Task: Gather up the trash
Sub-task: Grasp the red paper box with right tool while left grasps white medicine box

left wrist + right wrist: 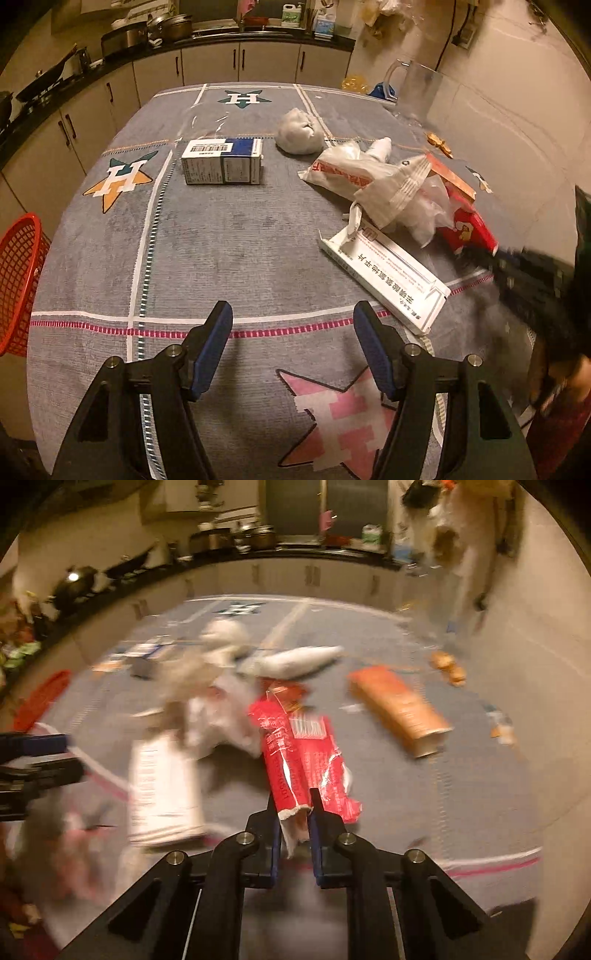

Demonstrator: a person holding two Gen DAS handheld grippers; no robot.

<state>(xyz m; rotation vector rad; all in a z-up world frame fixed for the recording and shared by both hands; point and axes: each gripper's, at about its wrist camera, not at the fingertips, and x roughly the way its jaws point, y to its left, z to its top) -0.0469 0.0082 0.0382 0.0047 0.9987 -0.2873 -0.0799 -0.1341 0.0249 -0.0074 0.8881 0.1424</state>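
Gripping red wrapper [303, 753], right gripper [293, 812]; surroundings motion-blurred.

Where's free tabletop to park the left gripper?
Bare cloth lies ahead of the open left gripper, between the blue-white box and long white carton. Right half is crowded: white wrappers, red wrapper in the right gripper.

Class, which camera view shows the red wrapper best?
The right wrist view: the red wrapper fills the centre, pinched by the right hand-held gripper. The left wrist view shows only part of it, behind white bags.
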